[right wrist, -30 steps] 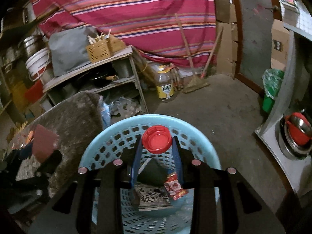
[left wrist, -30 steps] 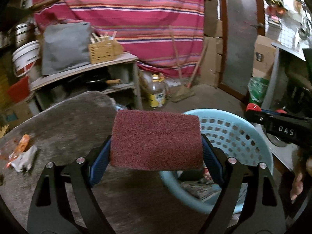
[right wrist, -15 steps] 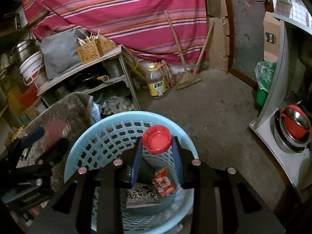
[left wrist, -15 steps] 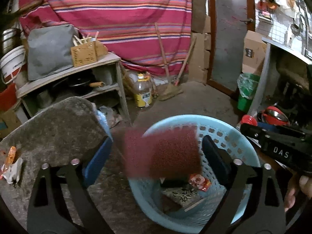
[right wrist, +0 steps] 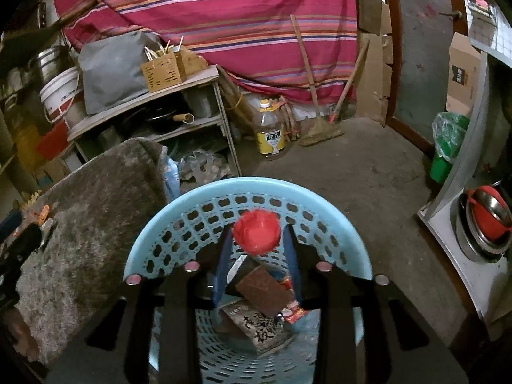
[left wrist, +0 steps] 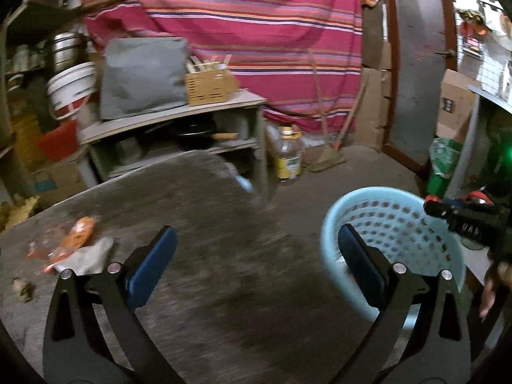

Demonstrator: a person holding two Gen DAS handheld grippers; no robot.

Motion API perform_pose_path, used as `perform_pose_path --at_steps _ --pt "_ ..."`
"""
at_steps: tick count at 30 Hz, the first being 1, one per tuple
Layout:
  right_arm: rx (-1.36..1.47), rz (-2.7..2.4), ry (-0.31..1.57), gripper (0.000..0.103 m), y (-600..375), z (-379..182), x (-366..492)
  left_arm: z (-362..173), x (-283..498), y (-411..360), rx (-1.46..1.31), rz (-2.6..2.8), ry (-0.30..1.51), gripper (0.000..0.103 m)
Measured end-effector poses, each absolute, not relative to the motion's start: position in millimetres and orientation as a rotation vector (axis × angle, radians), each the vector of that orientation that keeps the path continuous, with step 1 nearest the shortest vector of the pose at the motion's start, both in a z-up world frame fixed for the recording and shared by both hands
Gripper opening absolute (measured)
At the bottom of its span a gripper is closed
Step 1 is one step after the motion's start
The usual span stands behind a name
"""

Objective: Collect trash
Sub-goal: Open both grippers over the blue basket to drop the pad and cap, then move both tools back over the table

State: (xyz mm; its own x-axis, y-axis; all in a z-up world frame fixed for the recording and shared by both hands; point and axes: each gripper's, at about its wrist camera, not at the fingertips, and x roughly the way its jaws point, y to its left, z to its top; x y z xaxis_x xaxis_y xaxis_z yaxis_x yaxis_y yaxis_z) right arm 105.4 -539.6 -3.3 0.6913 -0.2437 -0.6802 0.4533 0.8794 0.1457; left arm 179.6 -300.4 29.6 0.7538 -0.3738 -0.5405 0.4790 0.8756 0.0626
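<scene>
My left gripper (left wrist: 256, 262) is open and empty above the grey table (left wrist: 208, 224). An orange wrapper (left wrist: 75, 236) and crumpled white paper (left wrist: 86, 256) lie on the table to its left. The light blue basket (left wrist: 400, 224) stands at the right. My right gripper (right wrist: 257, 240) is shut on a red bottle cap (right wrist: 257, 231) above the basket (right wrist: 204, 204). The maroon scouring pad (right wrist: 260, 291) lies inside the basket on printed paper (right wrist: 256, 329) and a red wrapper (right wrist: 294, 312).
A shelf unit (left wrist: 179, 134) with a wooden box and grey bag stands behind the table. An oil bottle (right wrist: 270, 131) and a broom (right wrist: 320, 128) are on the floor. A green bin (right wrist: 446, 150) and a steel counter with pots (right wrist: 483, 220) are at the right.
My left gripper opened and let go of the maroon scouring pad, which fell into the basket. It then swung left, back over the table. The right gripper kept the cap.
</scene>
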Motion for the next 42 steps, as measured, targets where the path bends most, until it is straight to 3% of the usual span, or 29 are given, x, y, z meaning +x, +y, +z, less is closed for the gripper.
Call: perform_pose_path --at_steps 2,7,11,26,42 --pt "0.304 -0.402 0.708 0.076 -534 -2 108 30 183 -281 0.205 -0.431 0.547 0.098" --pt "0.282 -0.407 0.714 0.077 -517 0 116 30 195 -228 0.175 -0.362 0.566 0.098" --pt "0.288 -0.392 0.7 0.09 -499 1 124 31 201 -187 0.147 -0.321 0.563 0.098" --pt "0.159 -0.244 0.753 0.095 -375 -10 197 6 239 -49 0.082 -0.102 0.6 0.098" --pt "0.16 -0.16 0.761 0.099 -282 -19 251 -20 272 43 0.042 0.034 0.682 0.098"
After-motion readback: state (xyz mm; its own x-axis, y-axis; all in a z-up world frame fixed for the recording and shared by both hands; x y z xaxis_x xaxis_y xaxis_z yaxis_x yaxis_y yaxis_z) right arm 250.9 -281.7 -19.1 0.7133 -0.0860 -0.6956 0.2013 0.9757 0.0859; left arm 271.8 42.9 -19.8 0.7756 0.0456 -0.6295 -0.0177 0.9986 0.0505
